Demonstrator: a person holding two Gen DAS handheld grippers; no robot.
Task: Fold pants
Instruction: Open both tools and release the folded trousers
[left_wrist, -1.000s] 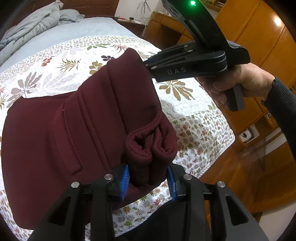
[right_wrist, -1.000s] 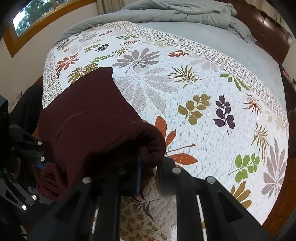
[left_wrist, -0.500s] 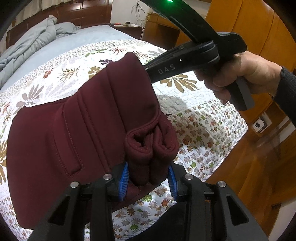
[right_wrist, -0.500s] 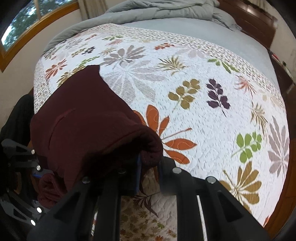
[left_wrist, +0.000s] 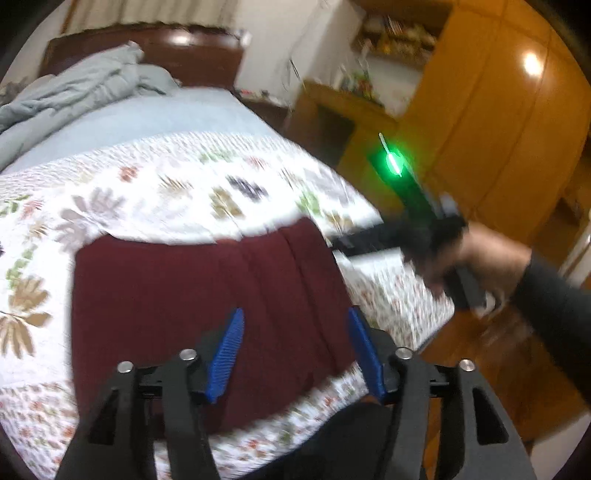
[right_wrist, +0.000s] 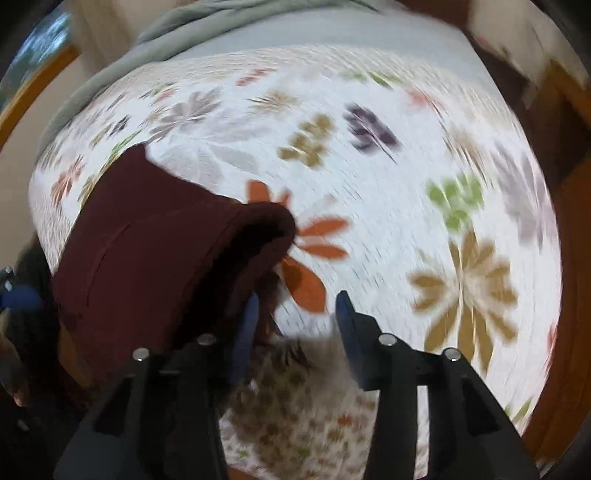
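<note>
— Two things fill most of both views: the bed and what lies on it. The floral quilt (left_wrist: 184, 192) covers the near half, and a rumpled grey duvet (left_wrist: 74, 92) is bunched up by the headboard.

— And the pants?

— The maroon pants (left_wrist: 207, 295) lie on the quilt near the foot edge as a compact, roughly rectangular stack. From the right wrist view the near corner (right_wrist: 258, 229) shows several layers doubled over, a thick rounded lip resting on the quilt.

— So the folding is done?

— Mostly, I'd judge. The bundle looks closed up and is lying on the bed rather than hanging from anything. What may be left is squaring or smoothing it; the blur makes it hard to say how neat the edges are.

— What about the grippers?

— The left gripper (left_wrist: 295, 343) has its jaws opening, blue pads spread wide, with the pants seen below and beyond them, nothing pinched. The right gripper (right_wrist: 295, 317) is opening as well: its left pad (right_wrist: 247, 325) sits just beside the folded corner, and between the pads only quilt shows. In the left view, the hand (left_wrist: 480, 266) holding it is off the bundle's right edge.

— So both have let go?

— That's how it reads.
</note>
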